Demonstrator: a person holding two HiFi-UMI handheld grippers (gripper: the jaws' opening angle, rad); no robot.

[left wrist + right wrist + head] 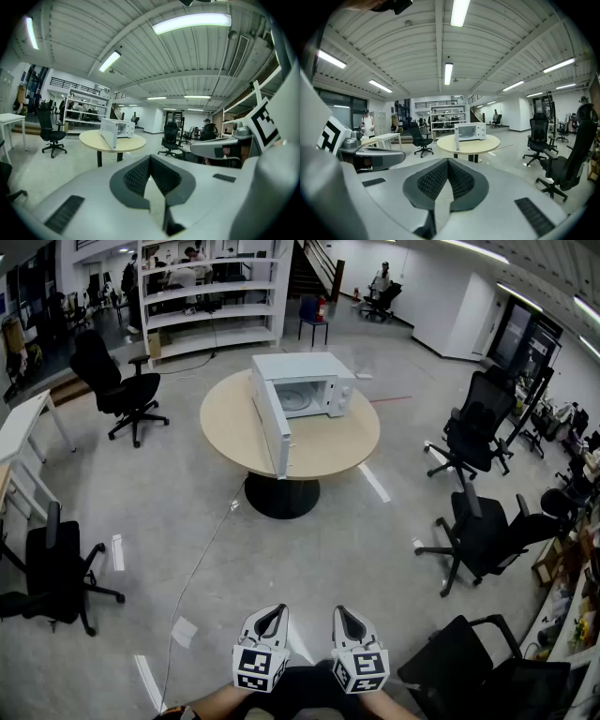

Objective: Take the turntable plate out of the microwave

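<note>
While the white microwave (302, 390) stands with its door (275, 427) swung wide on a round wooden table (347, 442) at twelve o'clock from the person, both hand-held grippers hang low and well short of it. The turntable plate (295, 399) lies inside the oven, a pale disc on the cavity floor. The door juts from the oven's seven o'clock corner toward the table edge.

The left gripper (274, 611) and the right gripper (343, 612) sit side by side at six o'clock, tips pointing toward the table. Each one's jaws are pressed together with nothing between them, and each gripper view shows ribbed dark pads meeting at a point.

A marker cube (260, 667) on the left gripper and another (361, 671) on the right carry black-and-white square patterns. Any brand name or lettering on the microwave is too small to read.

Black office chairs ring the table: one (117, 385) at ten o'clock, one (473, 432) at three, one (483, 535) at four and one (56, 573) at eight. White shelving (211, 287) stands at eleven o'clock beyond the table. A thin cable (202, 559) trails across the grey floor from the table's base toward seven o'clock.
</note>
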